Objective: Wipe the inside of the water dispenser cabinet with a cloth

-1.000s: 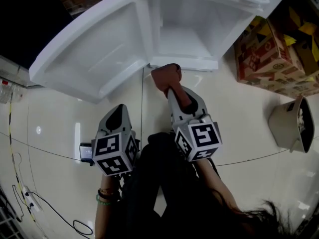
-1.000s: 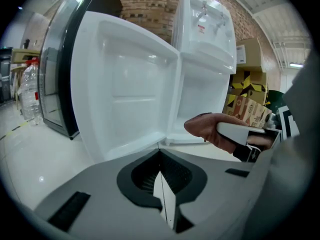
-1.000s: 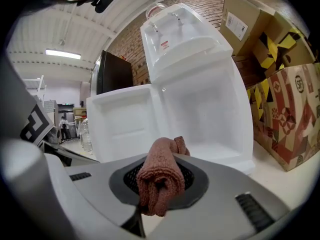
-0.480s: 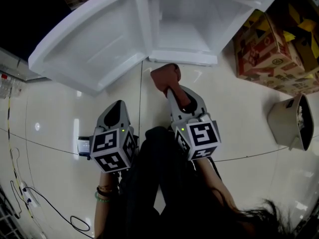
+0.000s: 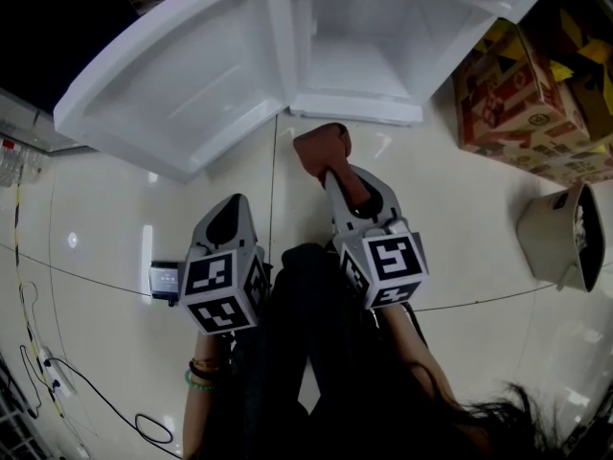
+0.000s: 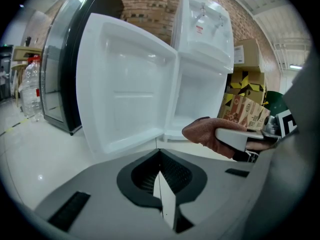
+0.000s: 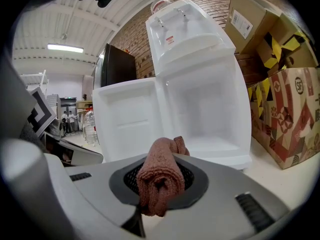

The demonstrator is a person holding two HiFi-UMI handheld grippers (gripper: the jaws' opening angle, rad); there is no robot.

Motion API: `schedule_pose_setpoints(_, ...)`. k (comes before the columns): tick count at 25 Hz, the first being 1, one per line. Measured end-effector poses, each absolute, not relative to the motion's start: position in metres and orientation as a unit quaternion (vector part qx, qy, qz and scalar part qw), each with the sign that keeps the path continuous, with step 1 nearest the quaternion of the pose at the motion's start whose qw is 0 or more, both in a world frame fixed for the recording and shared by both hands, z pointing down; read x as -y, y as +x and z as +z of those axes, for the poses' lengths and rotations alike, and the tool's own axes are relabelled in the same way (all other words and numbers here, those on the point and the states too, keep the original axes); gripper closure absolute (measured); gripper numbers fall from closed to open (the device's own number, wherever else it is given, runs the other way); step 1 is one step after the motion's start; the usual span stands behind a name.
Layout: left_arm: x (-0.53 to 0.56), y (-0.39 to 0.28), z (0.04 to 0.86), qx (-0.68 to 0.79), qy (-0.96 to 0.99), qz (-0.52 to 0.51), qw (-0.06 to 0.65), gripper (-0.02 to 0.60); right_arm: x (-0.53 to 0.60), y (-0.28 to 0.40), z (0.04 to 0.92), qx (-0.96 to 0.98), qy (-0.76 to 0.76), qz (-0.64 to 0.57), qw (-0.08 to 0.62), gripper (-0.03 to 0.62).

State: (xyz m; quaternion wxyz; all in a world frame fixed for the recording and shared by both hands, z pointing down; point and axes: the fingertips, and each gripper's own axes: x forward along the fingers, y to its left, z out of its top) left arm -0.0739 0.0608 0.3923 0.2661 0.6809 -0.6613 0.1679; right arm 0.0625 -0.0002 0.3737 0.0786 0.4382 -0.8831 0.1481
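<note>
Cloth rolled, pinched in R claw, long axis aimed fwd at open cabinet just ahead; L claw pressed together, empty, further back by door.

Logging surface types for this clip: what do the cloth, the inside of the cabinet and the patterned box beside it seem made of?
Cloth: reddish-brown terry or microfibre, by its fuzzy looped pile, rolled in the right gripper. Cabinet interior: probably white moulded plastic, smooth with slight sheen and rounded corners. Box: printed cardboard, matte, with creased edges.
</note>
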Motion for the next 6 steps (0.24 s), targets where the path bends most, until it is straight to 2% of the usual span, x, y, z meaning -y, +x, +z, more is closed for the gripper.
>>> schedule_pose_setpoints(6,-0.0628,-0.0751,0.3935,0.662,0.679,0.168,0.268,0.578,-0.0001,0.0636,0.3763,0.882,0.439,0.149,0.082,0.523)
